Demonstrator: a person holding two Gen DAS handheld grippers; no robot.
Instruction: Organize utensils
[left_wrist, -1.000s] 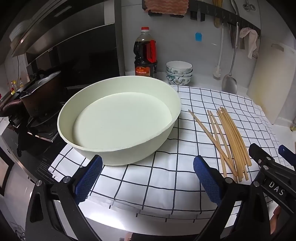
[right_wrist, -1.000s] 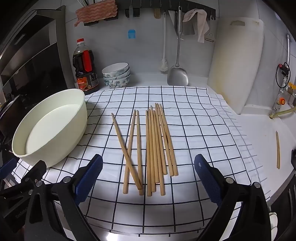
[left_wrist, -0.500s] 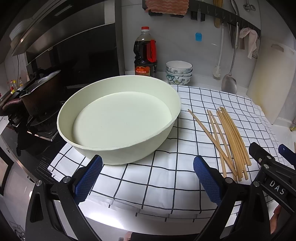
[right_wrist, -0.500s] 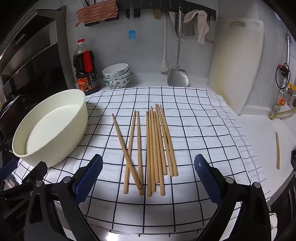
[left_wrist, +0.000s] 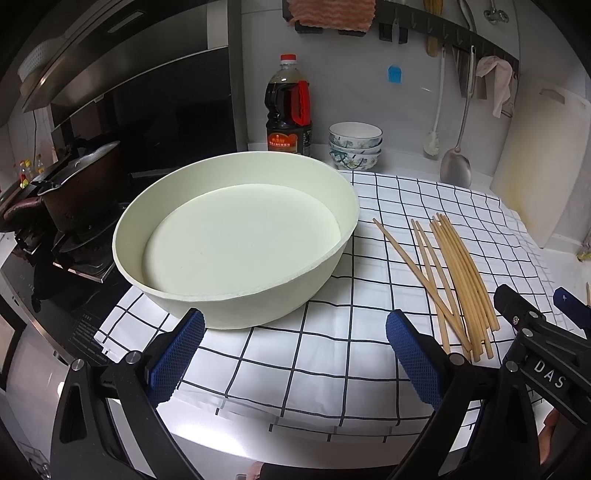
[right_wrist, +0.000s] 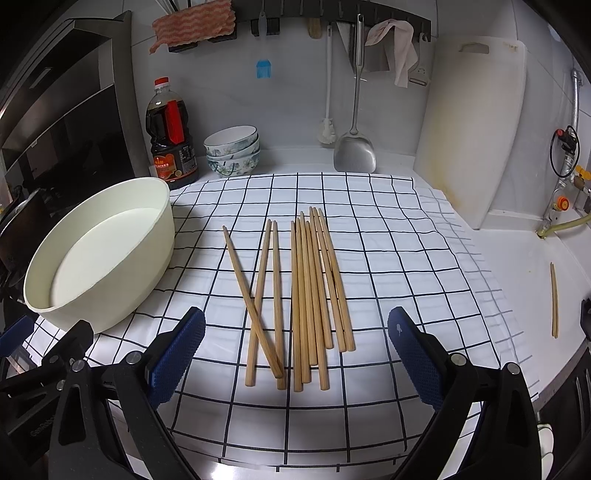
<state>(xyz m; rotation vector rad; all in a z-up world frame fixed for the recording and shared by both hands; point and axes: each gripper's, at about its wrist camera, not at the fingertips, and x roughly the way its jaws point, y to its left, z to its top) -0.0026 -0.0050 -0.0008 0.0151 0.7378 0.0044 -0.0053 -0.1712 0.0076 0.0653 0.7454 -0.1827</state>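
Note:
Several wooden chopsticks (right_wrist: 310, 295) lie side by side on a white checked cloth (right_wrist: 388, 236); one lies slanted across two others at the left of the group. They show in the left wrist view (left_wrist: 454, 273) to the right. A large cream basin (left_wrist: 236, 236) stands empty on the cloth's left side; it also shows in the right wrist view (right_wrist: 99, 251). My left gripper (left_wrist: 295, 358) is open and empty, just in front of the basin. My right gripper (right_wrist: 295, 350) is open and empty, over the near ends of the chopsticks.
A soy sauce bottle (right_wrist: 170, 133) and stacked bowls (right_wrist: 232, 151) stand at the back wall. A metal spatula (right_wrist: 354, 147) and a cutting board (right_wrist: 469, 125) lean there. A single chopstick (right_wrist: 553, 299) lies on the counter at right. A stove with a pot (left_wrist: 74, 192) is at left.

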